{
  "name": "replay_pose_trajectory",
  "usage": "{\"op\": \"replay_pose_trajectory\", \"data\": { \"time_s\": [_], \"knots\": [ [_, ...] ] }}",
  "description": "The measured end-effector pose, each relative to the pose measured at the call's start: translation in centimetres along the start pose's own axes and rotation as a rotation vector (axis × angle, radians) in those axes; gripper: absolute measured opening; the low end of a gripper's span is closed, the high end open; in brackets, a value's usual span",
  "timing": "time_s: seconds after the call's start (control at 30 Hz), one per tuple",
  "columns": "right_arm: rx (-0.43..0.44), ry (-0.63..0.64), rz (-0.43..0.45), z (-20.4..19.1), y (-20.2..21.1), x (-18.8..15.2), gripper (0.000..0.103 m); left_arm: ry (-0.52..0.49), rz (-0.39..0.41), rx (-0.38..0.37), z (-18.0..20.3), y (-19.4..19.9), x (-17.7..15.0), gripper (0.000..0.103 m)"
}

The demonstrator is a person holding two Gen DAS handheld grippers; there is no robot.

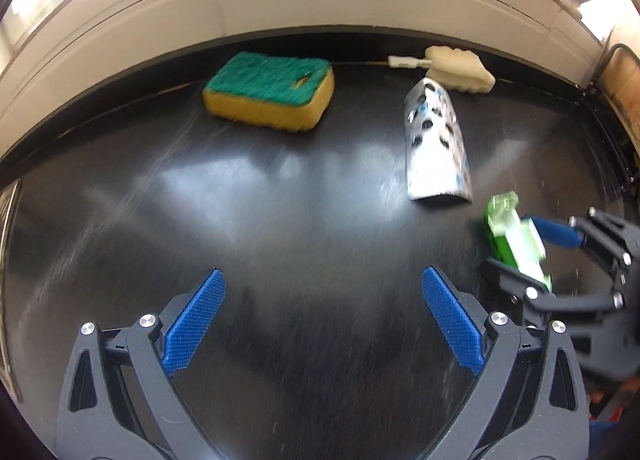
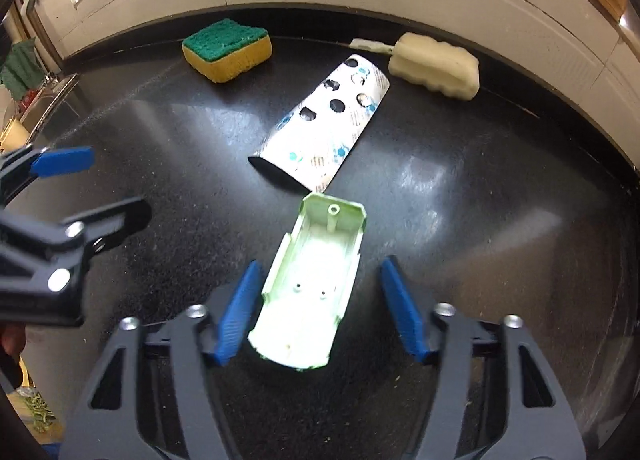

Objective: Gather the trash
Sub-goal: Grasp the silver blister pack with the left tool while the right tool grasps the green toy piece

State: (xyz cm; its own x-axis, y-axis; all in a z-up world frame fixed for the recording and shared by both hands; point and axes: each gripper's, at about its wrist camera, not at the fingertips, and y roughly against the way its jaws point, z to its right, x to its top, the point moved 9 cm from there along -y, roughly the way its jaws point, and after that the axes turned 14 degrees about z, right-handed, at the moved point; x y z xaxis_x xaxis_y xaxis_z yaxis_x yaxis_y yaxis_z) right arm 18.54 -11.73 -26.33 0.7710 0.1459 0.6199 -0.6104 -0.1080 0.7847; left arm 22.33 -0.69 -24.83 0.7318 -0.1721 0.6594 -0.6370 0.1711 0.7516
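A hollow green plastic shell (image 2: 310, 284) lies on the black counter between the open fingers of my right gripper (image 2: 318, 314); its left pad is close to the shell, the right pad stands apart. It also shows in the left wrist view (image 1: 514, 238), inside the right gripper (image 1: 532, 256). A curled, used silver blister pack (image 2: 326, 121) lies just beyond it, also in the left wrist view (image 1: 436, 139). My left gripper (image 1: 324, 324) is open and empty over bare counter; it shows at the left of the right wrist view (image 2: 86, 187).
A yellow sponge with a green scrub top (image 1: 268, 89) (image 2: 228, 49) and a white foam brush head with a handle stub (image 1: 456, 65) (image 2: 434, 65) lie near the back wall. A sink area (image 2: 36, 99) is at far left.
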Motion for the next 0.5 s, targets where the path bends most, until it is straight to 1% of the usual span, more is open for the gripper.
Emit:
{"op": "replay_pose_trajectory", "data": {
  "time_s": [0.03, 0.07, 0.1, 0.13, 0.3, 0.37, 0.43, 0.5],
  "knots": [
    [0.008, 0.003, 0.000, 0.2, 0.0, 0.1, 0.034, -0.003, -0.002, -0.015, 0.4, -0.8, 0.7, 0.096],
    [0.014, 0.003, -0.009, 0.5, 0.0, 0.2, 0.034, -0.006, -0.003, -0.023, 0.7, -1.2, 1.1, 0.096],
    [0.024, -0.003, -0.014, 0.8, 0.0, 0.2, 0.034, -0.004, -0.025, -0.052, 1.3, -1.9, 1.6, 0.096],
    [0.030, -0.008, -0.018, 1.2, 0.0, 0.1, 0.034, -0.008, -0.026, -0.065, 1.9, -2.5, 2.2, 0.096],
    [0.013, -0.031, -0.033, 4.9, 0.3, -0.3, 0.034, -0.046, -0.021, -0.130, 5.4, -5.4, 4.6, 0.096],
    [-0.001, -0.039, -0.037, 6.3, 0.3, -0.2, 0.034, -0.043, -0.032, -0.150, 6.6, -6.5, 5.1, 0.096],
    [-0.014, -0.042, -0.040, 7.3, 0.4, -0.4, 0.034, -0.053, -0.028, -0.154, 7.4, -7.1, 5.5, 0.095],
    [-0.024, -0.053, -0.041, 8.3, 0.5, -0.5, 0.034, -0.092, -0.021, -0.136, 8.2, -7.4, 5.7, 0.093]
  ]
}}
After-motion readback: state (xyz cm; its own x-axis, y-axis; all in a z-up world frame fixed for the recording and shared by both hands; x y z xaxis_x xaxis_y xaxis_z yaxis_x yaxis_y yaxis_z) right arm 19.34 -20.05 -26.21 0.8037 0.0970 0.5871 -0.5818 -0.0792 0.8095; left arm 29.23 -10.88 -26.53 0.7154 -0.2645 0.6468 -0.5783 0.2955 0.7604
